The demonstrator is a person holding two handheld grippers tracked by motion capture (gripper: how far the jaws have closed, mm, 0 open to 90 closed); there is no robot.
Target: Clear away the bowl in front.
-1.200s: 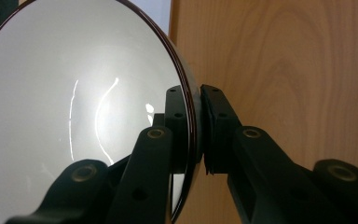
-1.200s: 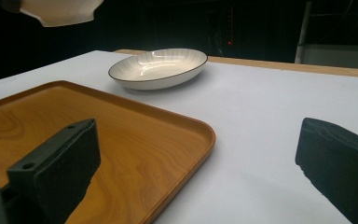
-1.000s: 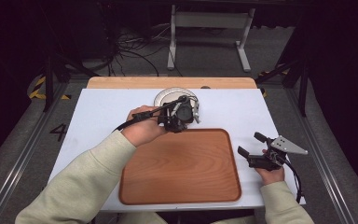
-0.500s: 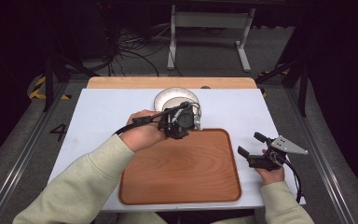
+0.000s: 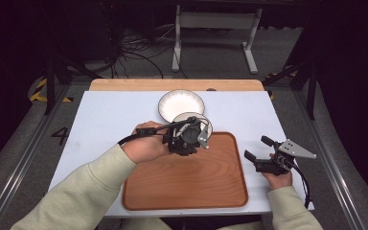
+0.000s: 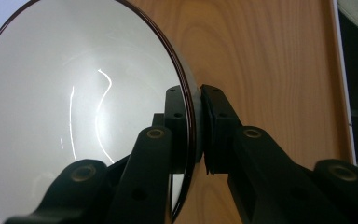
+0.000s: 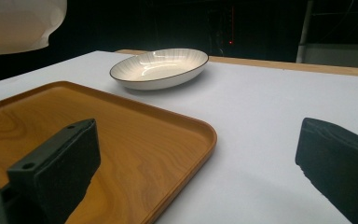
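White glazed bowl (image 6: 84, 112) with a thin dark rim is pinched by its edge in the left gripper (image 5: 191, 139), one pad inside the rim and one outside, jaws nearly together on the thin wall. It hangs tilted over the far edge of the wooden tray (image 5: 172, 184), partly above the tray's back rim. A second bowl (image 5: 181, 104), same kind, sits on the white tabletop (image 5: 96, 120) just beyond the tray's far edge. The right gripper (image 5: 263, 154) rests on the table off the tray's right side with its jaws spread wide and nothing between them. Looks to me like the carried bowl is headed onto the tray, so I'd bring it further over the tray toward the middle, level it out so the foot meets the wood flat, then lower gently before letting go. A rim pinch like that can let the bowl swing or slip, so go slow and don't release until it's seated well inside the tray's raised lip.
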